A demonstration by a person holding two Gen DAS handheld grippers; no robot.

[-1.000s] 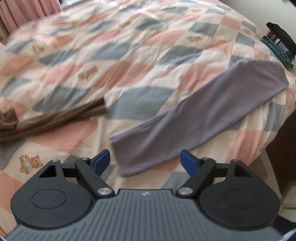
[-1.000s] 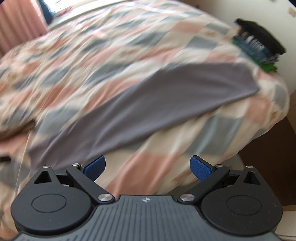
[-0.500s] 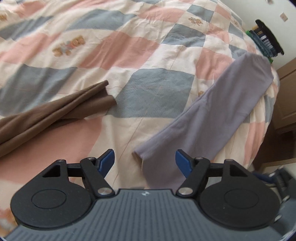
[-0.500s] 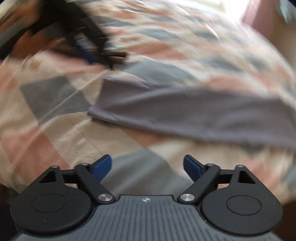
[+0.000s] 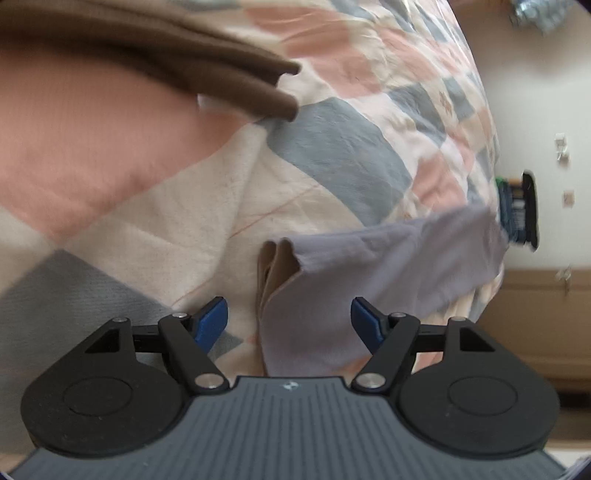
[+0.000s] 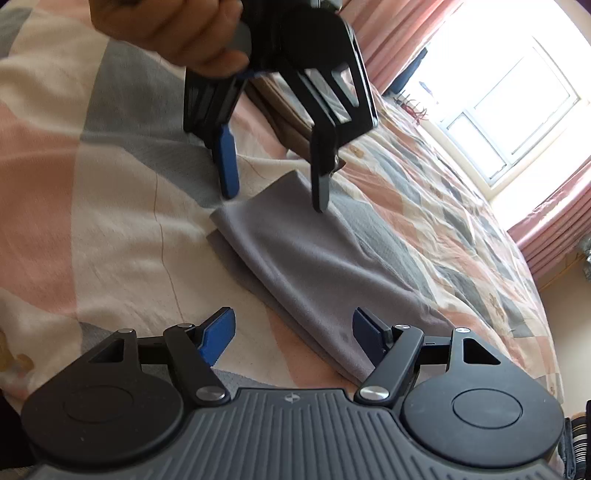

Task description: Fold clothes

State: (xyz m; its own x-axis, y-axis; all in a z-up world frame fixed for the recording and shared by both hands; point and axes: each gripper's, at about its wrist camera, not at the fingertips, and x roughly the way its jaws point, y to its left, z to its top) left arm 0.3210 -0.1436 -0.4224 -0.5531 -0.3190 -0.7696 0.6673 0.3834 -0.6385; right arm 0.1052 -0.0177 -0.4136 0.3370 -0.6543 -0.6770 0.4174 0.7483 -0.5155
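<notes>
Grey garment (image 6: 314, 266), one, folded long, lies lower centre of the right wrist view on the patchwork quilt (image 6: 110, 206). One brown garment (image 5: 207, 70) upper left in the left view, partly cut off. Two grippers: left gripper (image 6: 273, 192) spread wide over the grey end, hand (image 6: 173, 26) above; right gripper (image 6: 293, 334) spread wide, empty. Stack of clothes (image 5: 517, 206) at right edge, blurred.
</notes>
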